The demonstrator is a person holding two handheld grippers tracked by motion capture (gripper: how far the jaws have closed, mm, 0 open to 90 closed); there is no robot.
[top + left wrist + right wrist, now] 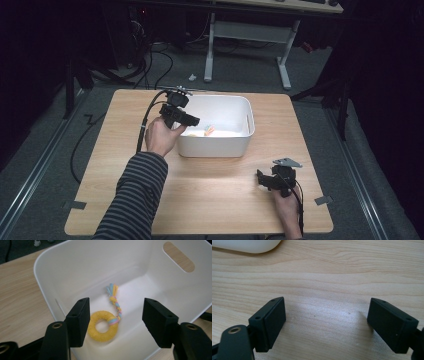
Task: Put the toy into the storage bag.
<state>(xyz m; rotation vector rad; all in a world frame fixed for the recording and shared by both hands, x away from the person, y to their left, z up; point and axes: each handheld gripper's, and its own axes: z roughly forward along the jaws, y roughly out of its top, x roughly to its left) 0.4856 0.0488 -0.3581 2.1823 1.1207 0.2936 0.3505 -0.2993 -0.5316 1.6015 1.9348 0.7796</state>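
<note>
High view: a wooden table (220, 190) on grey floor, dark room around. The white bin (235, 145) half hides the toy.

Left gripper view: the left gripper (116, 322) gapes wide over the bin; yellow ring toy (103, 326) lies between its jaws, rope tail toward twelve o'clock.

Right gripper view: the right gripper (327, 325) gapes over bare wood, bin corner at eleven o'clock.

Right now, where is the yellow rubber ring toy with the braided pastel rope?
The yellow rubber ring toy lies on the floor of the white plastic bin, seen in the left gripper view between the open left gripper jaws, untouched.
</note>
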